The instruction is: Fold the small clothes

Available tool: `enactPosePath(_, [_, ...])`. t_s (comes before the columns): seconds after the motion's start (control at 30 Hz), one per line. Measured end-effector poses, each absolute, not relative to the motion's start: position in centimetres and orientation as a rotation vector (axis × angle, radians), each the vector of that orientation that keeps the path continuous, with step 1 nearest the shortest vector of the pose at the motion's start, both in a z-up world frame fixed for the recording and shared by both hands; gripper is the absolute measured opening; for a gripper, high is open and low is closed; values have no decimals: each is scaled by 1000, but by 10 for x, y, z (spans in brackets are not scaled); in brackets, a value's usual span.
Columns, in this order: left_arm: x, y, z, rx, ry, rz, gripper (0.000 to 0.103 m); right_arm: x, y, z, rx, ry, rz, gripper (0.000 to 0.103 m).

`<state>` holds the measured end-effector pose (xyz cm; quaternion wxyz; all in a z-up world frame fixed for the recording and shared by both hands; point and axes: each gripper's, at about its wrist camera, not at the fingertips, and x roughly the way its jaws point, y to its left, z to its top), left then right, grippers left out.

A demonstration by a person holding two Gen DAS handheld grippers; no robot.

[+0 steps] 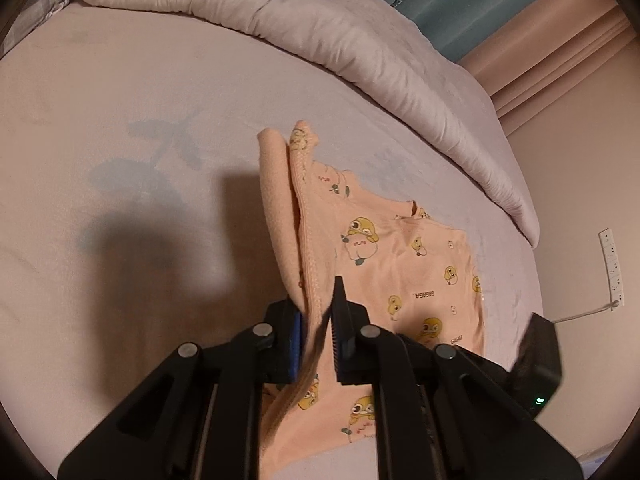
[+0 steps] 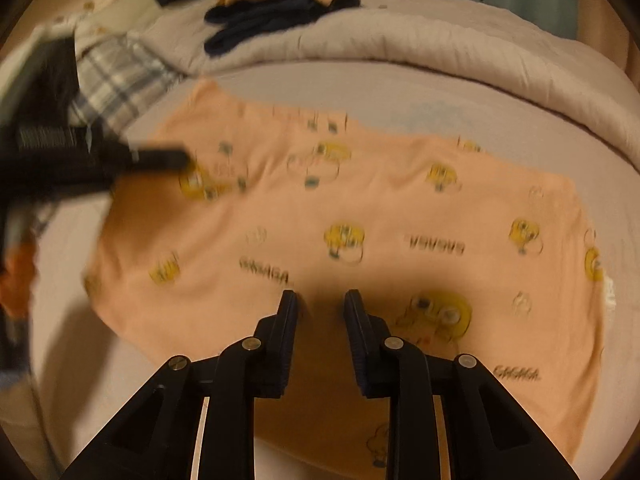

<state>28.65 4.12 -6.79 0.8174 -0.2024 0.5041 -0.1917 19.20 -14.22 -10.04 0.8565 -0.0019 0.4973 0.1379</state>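
A peach baby top (image 1: 400, 264) printed with yellow ducks lies on the bed. My left gripper (image 1: 318, 300) is shut on its near left edge and holds that edge and a sleeve up off the sheet in a standing fold. In the right wrist view the top (image 2: 360, 208) lies spread flat and motion-blurred. There my right gripper (image 2: 321, 300) hangs over its near hem with the jaws a narrow gap apart and no cloth bunched between them. The left gripper (image 2: 180, 159) shows there as a dark blur at the top's left side. The right gripper's body (image 1: 538, 360) sits by the top's right edge.
A rolled pale duvet (image 1: 360, 52) runs along the far side of the pink sheet (image 1: 120, 120), with dark clothes (image 2: 272, 20) piled on it. A plaid cloth (image 2: 116, 76) lies at the far left. A wall socket strip (image 1: 612, 268) and curtains stand beyond the bed.
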Motion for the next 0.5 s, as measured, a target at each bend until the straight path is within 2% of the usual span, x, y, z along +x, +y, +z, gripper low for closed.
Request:
enactPosePath(0.27, [285, 15, -53, -394, 1066, -407, 10, 201, -193, -87, 319, 1017, 367, 29])
enactPosePath(0.3, [285, 10, -51, -387, 1066, -414, 10, 203, -200, -87, 357, 1009, 369, 32])
enactPosePath(0.4, [285, -9, -48, -366, 1069, -447, 11, 205, -234, -92, 575, 996, 377, 50])
enactPosePath(0.5, [287, -31, -48, -347, 1079, -485, 11, 208, -259, -100, 798, 967, 424, 54])
